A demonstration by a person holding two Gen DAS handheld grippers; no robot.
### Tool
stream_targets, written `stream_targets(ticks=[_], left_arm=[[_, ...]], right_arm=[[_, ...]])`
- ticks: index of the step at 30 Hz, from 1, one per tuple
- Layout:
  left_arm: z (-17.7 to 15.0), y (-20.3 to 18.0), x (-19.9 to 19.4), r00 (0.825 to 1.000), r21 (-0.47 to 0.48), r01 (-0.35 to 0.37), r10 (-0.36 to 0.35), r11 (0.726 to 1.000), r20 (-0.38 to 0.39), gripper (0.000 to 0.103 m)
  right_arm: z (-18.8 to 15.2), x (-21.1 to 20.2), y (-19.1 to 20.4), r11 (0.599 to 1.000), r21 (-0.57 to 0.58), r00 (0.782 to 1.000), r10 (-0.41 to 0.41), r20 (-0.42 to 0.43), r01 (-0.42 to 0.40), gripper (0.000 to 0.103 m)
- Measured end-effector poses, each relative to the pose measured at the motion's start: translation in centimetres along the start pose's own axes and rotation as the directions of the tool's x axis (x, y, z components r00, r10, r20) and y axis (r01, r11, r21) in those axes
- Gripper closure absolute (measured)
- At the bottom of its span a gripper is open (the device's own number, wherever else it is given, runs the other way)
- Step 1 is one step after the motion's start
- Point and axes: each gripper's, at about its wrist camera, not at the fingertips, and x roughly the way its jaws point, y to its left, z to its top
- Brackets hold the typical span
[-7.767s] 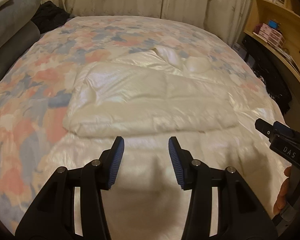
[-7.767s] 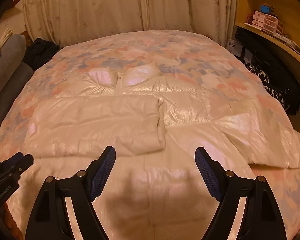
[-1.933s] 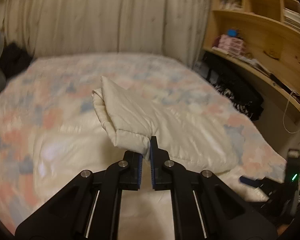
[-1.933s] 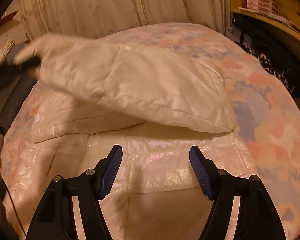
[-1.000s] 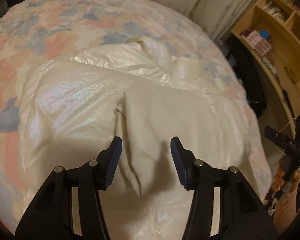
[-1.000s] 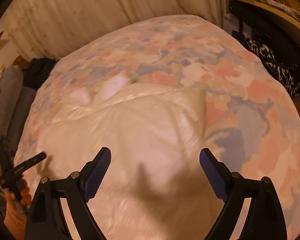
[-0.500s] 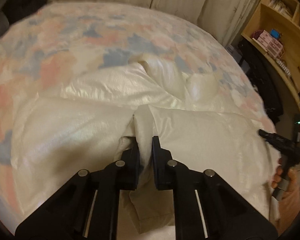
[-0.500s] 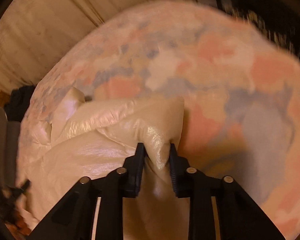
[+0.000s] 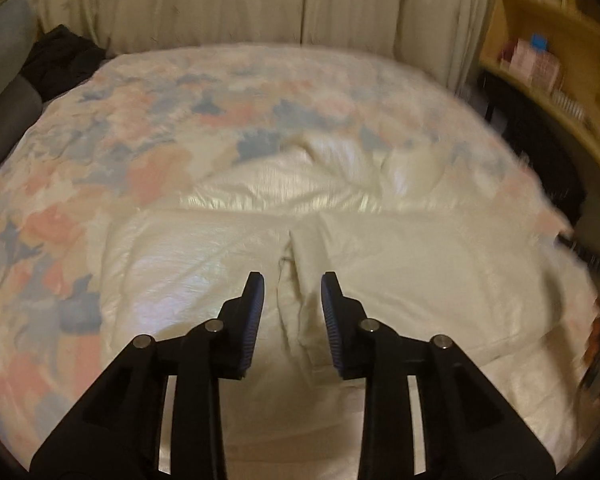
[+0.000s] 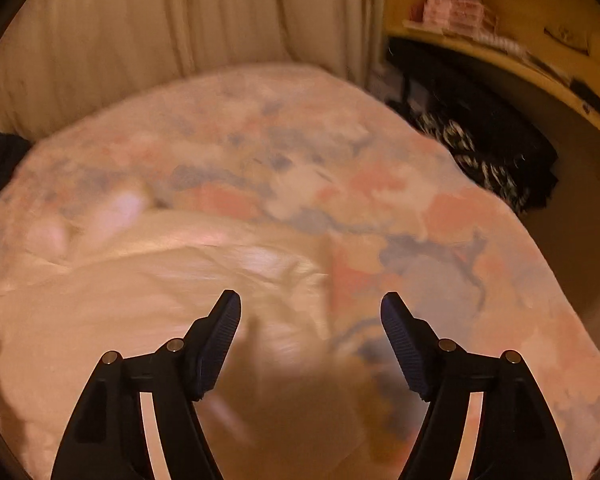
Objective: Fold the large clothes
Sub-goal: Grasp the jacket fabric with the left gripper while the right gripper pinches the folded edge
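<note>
Over the near middle of the bed: left gripper (image 9: 292, 300), jaws a little apart and opening, pads pressing on nothing, a fold of the cream jacket (image 9: 400, 256) lying below between them.
Right gripper (image 10: 310, 320): jaws wide and opening, empty, above the jacket's right edge.
Jacket: cream, shiny, padded; two folded panels meet at a middle seam, collar on the far side.
Place: on the flowered bedspread (image 9: 100, 152), near half of the bed.
Edges: curtain (image 9: 220, 0) beyond the far edge; wooden shelves (image 9: 548, 64) at right; dark clothes (image 9: 60, 60) at far left; bare bedspread far and right.
</note>
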Motion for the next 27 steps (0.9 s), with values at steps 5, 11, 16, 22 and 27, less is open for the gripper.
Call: stream_targets(ticks=[5,11,16,22,27], left_arm=[[0.2,-2.0,-0.1,0.996,-0.063,0.089,-0.089,0.994,0.005,0.077],[-1.8,-5.8,5.5,0.994,-0.019,0.025,-0.027,1.000,-0.109,0.088],[-3.0,-3.5,7.2,0.991,-0.036,0.046,-0.050,0.998,-0.126,0.101],[-2.9,-1.2,7.0,0.985,-0.068,0.091,-0.100,0.994,-0.142,0.102],[-2.6,-1.0,7.2,0.983,-0.102,0.085,-0.100,0.991,-0.153,0.102]], right_arm=[[-1.6,-1.1,8.8,0.972,-0.117,0.979,0.197,-0.059,-0.203,0.062],[-5.1,1.6,14.2,0.963,-0.169,0.970,0.182,-0.160,-0.209,0.062],[-5.5,3.0,8.8,0.988,-0.131,0.991,0.064,-0.118,-0.080,0.064],[-5.3,3.6,-0.4,0.998,0.017,0.989,-0.055,-0.139,0.058,0.062],[-6.2,3.2,-2.1,0.994,0.100,0.987,-0.017,-0.162,0.033,0.048]])
